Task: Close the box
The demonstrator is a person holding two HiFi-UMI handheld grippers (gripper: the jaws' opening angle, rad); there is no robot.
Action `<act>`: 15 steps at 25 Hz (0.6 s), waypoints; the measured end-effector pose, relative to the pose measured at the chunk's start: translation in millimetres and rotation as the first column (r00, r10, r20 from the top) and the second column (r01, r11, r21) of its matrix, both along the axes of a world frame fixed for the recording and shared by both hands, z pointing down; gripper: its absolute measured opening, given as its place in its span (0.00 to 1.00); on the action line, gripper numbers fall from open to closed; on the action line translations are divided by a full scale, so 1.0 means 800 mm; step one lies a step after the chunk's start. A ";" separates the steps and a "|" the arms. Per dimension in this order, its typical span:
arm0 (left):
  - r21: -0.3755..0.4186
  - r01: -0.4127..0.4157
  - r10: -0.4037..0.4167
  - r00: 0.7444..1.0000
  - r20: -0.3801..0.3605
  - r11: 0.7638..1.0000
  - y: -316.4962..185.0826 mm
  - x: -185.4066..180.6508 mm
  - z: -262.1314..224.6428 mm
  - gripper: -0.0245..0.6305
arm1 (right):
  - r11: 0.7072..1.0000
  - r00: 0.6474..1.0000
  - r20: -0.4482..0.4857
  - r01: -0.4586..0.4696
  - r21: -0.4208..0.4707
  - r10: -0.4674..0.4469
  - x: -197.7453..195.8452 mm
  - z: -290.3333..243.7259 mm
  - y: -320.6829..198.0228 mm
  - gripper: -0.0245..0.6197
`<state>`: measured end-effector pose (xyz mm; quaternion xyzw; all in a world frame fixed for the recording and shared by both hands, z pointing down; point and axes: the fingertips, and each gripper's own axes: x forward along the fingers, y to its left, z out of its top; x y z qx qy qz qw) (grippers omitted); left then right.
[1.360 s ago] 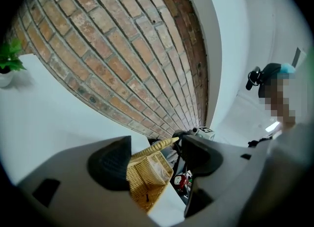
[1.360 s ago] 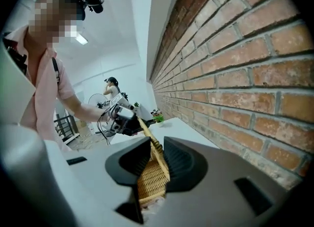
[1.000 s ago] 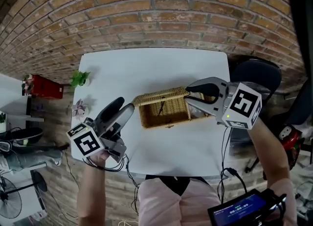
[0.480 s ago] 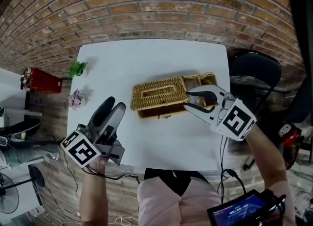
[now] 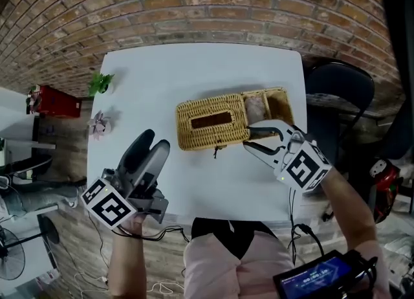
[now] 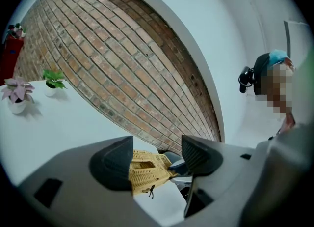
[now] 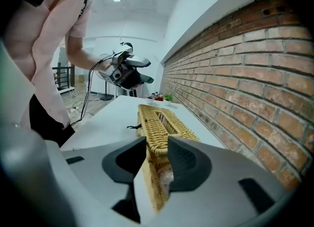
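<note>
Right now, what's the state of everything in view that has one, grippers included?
wicker box: right-end compartment uncovered.
lid: lying flat over the box's left part.
right gripper: jaws have just been opening; they straddle the box's wicker edge, not clamped.
left gripper: open, empty, clear of the box.
green potted plant: upright.
pink potted plant: upright.
</note>
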<state>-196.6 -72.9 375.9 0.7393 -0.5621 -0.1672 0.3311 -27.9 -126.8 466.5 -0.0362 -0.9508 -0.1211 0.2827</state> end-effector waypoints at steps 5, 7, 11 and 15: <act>0.014 -0.003 0.003 1.000 -0.015 1.000 0.001 0.010 -0.005 0.51 | 1.000 1.000 -0.008 -0.025 0.004 0.025 0.010 0.009 0.000 0.26; 0.027 0.008 -0.007 1.000 -0.017 1.000 0.001 0.013 -0.014 0.51 | 0.998 0.998 0.028 -0.056 -0.032 0.057 0.013 -0.005 -0.003 0.26; 0.063 0.058 -0.062 0.996 0.059 0.996 -0.003 0.019 -0.050 0.51 | 0.974 0.964 0.176 -0.175 -0.141 0.198 0.007 -0.073 -0.014 0.24; 0.150 0.155 -0.183 0.963 0.198 0.976 -0.015 0.026 -0.110 0.43 | 0.924 0.878 0.313 -0.294 -0.243 0.361 -0.009 -0.165 -0.031 0.19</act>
